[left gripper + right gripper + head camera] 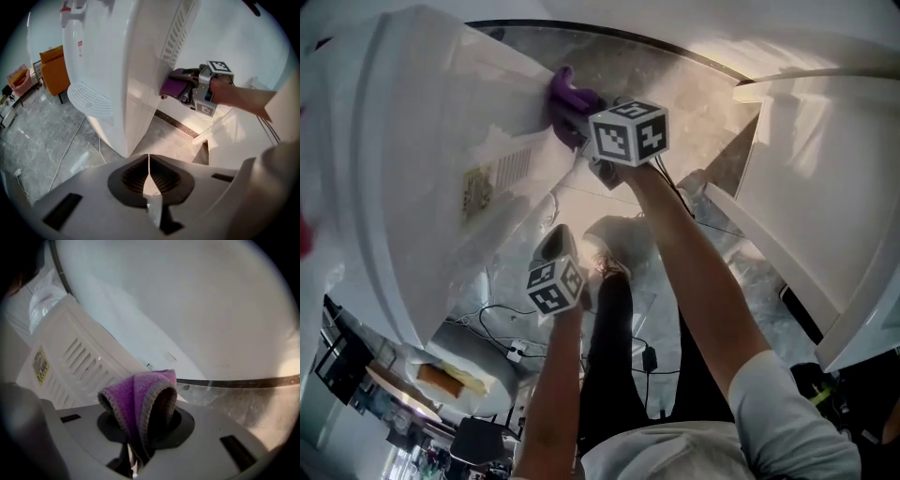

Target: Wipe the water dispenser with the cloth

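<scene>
Nearest us, our left hand-held gripper hangs with its jaws pressed together on nothing. Further out, our right hand-held gripper is clamped on the folded purple cloth, which lies against the white water dispenser beside its vent slots.

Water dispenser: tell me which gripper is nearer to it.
Right. The right gripper, shut on the purple cloth, is up at the vented side of the water dispenser; the left gripper, shut and empty, hangs lower, clear of it.
</scene>
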